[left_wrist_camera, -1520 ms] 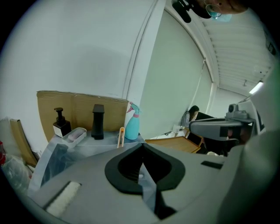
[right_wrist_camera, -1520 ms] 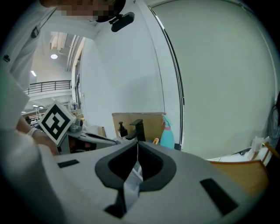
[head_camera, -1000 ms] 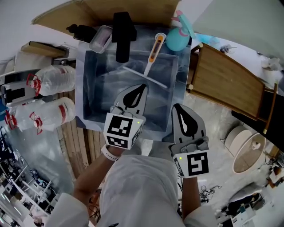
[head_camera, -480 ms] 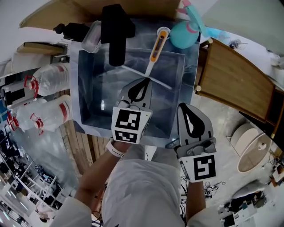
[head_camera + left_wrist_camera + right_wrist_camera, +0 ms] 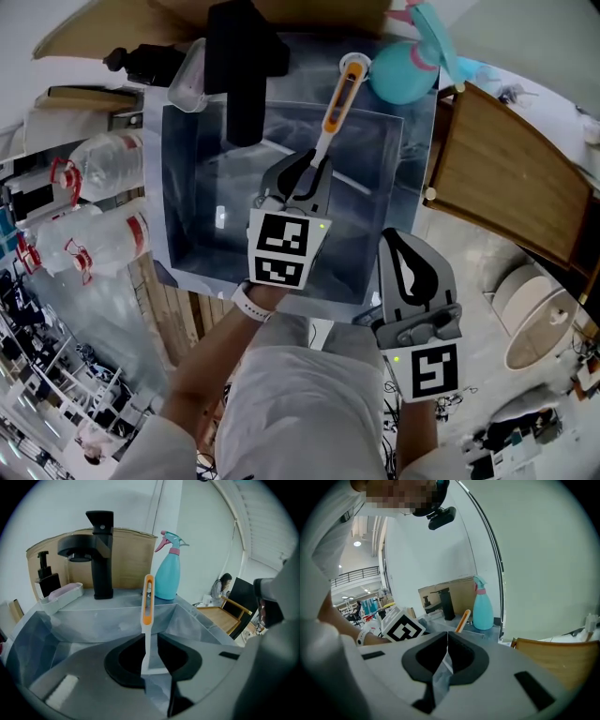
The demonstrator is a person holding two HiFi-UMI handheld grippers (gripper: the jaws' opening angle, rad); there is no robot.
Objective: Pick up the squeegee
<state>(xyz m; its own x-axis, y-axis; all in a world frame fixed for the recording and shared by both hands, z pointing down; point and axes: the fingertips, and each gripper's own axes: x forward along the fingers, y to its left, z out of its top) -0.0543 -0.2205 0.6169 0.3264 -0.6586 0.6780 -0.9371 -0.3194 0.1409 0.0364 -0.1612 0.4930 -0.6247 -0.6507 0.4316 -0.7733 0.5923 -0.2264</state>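
Note:
The squeegee [image 5: 338, 96] has a white shaft and an orange grip. It leans in the grey sink [image 5: 187, 197], grip on the back rim, blade down in the basin. My left gripper [image 5: 312, 163] is down inside the sink. Its jaws have just been opening and now stand a little apart, with the white shaft [image 5: 146, 644] running up between them; the right jaw is clear of it. In the left gripper view the orange grip [image 5: 148, 605] rises straight ahead of the left gripper [image 5: 150, 638]. My right gripper [image 5: 394, 236] is shut and empty, in front of the sink's near right corner.
A black faucet [image 5: 240, 66] overhangs the sink's back. A blue spray bottle [image 5: 403, 73] stands at the back right; a soap dish [image 5: 187, 82] and a black dispenser [image 5: 141, 61] at the back left. Plastic bottles [image 5: 103, 164] lie left; a wooden chair [image 5: 506, 178] is right.
My left gripper has gone forward and down into the sink to the squeegee's shaft, and its jaws have parted. The right gripper has sunk slightly and stays shut.

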